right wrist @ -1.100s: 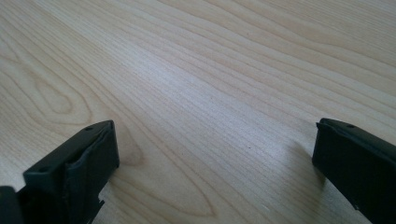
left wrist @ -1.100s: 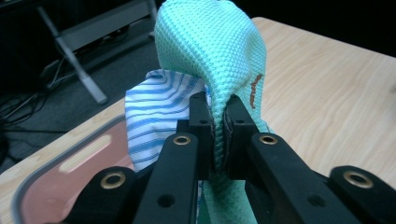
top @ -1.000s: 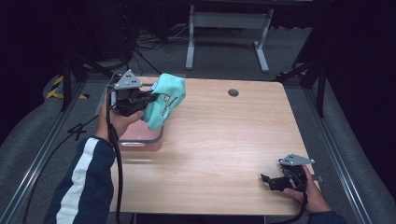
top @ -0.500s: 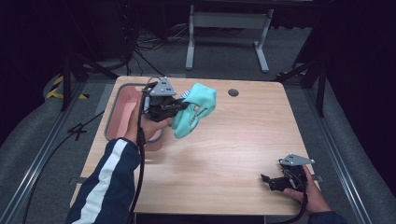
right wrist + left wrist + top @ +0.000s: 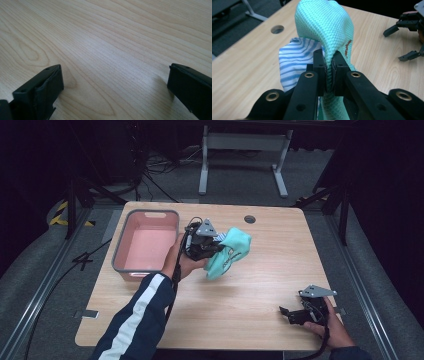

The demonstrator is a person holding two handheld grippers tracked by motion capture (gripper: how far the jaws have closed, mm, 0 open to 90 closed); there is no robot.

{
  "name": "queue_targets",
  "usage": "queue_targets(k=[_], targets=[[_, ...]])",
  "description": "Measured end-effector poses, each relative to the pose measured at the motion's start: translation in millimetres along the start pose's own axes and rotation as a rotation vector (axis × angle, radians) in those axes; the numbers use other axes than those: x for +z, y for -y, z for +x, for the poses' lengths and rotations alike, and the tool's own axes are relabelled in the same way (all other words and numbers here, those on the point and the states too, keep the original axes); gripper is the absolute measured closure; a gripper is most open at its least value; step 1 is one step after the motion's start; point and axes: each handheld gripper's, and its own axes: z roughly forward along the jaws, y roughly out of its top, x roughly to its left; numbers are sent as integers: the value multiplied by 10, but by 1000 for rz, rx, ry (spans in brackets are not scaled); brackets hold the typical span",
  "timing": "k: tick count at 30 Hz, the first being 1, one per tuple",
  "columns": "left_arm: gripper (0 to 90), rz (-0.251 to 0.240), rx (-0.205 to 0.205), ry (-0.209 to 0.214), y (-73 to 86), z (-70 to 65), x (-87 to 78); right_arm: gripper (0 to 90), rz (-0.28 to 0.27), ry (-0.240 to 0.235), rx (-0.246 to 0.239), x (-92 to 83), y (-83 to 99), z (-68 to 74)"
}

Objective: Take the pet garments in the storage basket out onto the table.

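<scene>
Held clear above the middle of the wooden counter [image 5: 240, 295]: a teal cloth [image 5: 231, 251], pinched between the pressed-together jaws of the left hand-held gripper [image 5: 216, 249], just right of the pink bin [image 5: 146, 245] with the grey rim. Seen in the left gripper view as a waffle-textured teal cloth [image 5: 324, 27] rising in a fold beyond the left hand-held gripper [image 5: 329, 65], squeezed thin between the two black jaws and hanging down below them. Tucked against its left side there, touching it, a blue-and-white striped fabric [image 5: 295, 60]; not possible to tell whether a lining of the same piece or a separate item. Seen from above as a bunched cloth drooping toward the counter to the gripper's right, with the left hand [image 5: 181, 262] and a dark sleeve with a white stripe [image 5: 137, 320] behind it. Well apart, near the front right corner of the counter, the right hand-held gripper [image 5: 286, 312] in the right hand [image 5: 332, 327], jaws spread wide and holding nothing. In the right gripper view, the right hand-held gripper [image 5: 115, 87] low over bare wood grain, its jaws far apart at the frame's lower corners. A round cable hole [image 5: 250, 219] near the counter's far edge.
</scene>
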Motion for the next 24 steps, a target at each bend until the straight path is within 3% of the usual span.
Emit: queue_targets(k=[14, 24], targets=[[844, 113, -9, 23, 219, -76, 556, 6, 1, -1, 2, 0, 0, 2], [831, 176, -2, 33, 337, -154, 819, 6, 1, -1, 2, 0, 0, 2]])
